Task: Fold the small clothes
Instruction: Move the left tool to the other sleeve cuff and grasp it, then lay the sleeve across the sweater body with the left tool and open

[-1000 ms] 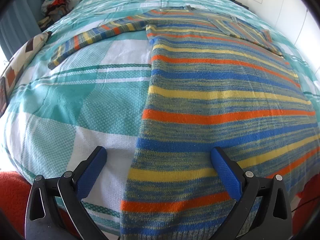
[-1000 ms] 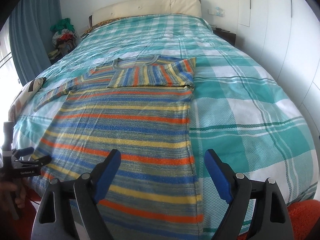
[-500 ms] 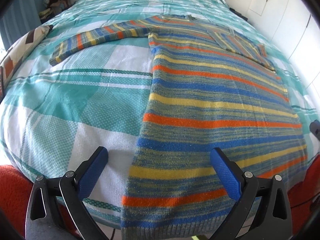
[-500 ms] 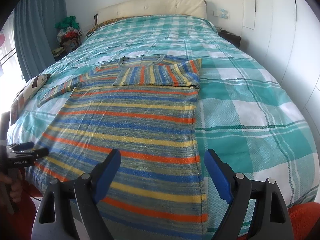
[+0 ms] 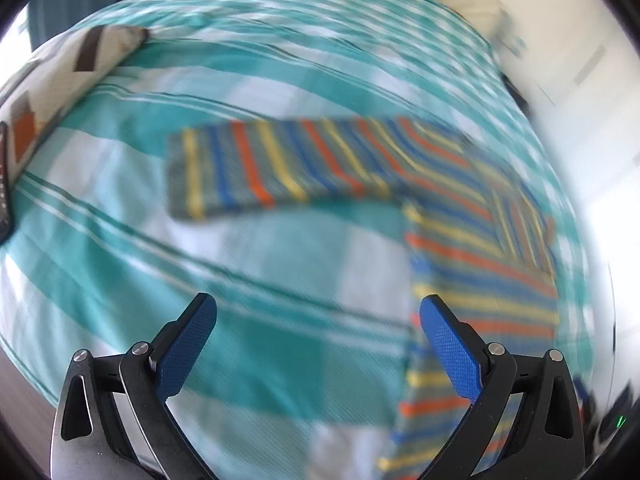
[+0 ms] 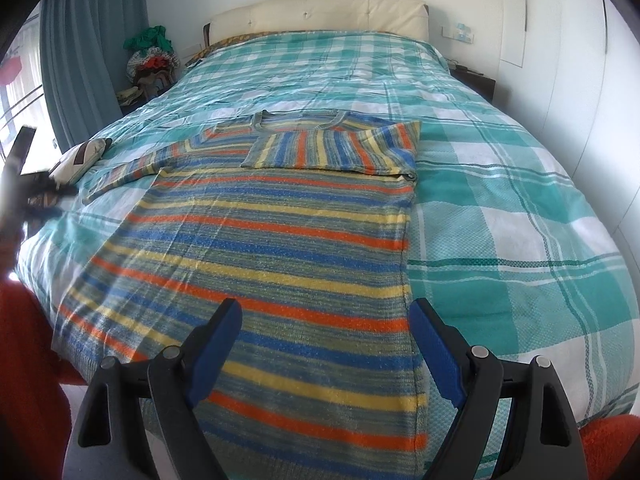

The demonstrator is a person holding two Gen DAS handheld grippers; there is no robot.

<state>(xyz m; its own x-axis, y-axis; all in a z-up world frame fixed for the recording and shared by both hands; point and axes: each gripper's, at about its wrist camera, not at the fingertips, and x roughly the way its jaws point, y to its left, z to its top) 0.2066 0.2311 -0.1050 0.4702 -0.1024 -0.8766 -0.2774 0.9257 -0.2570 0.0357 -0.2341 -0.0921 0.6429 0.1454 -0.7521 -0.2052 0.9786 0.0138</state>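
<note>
The striped sweater [image 6: 280,240] lies flat to the bed's [image 6: 520,220] near edge, one sleeve [image 5: 256,168] out, both grippers' jaws spread and holding nothing.

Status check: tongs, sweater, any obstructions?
Both tongs, left and right, open, empty. Striped sweater flat on bed, one sleeve folded in, other sleeve spread out. Nothing blocking.

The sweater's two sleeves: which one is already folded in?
The right sleeve lies folded across the sweater's chest, below the collar. The left sleeve is stretched out flat on the bedspread.
</note>
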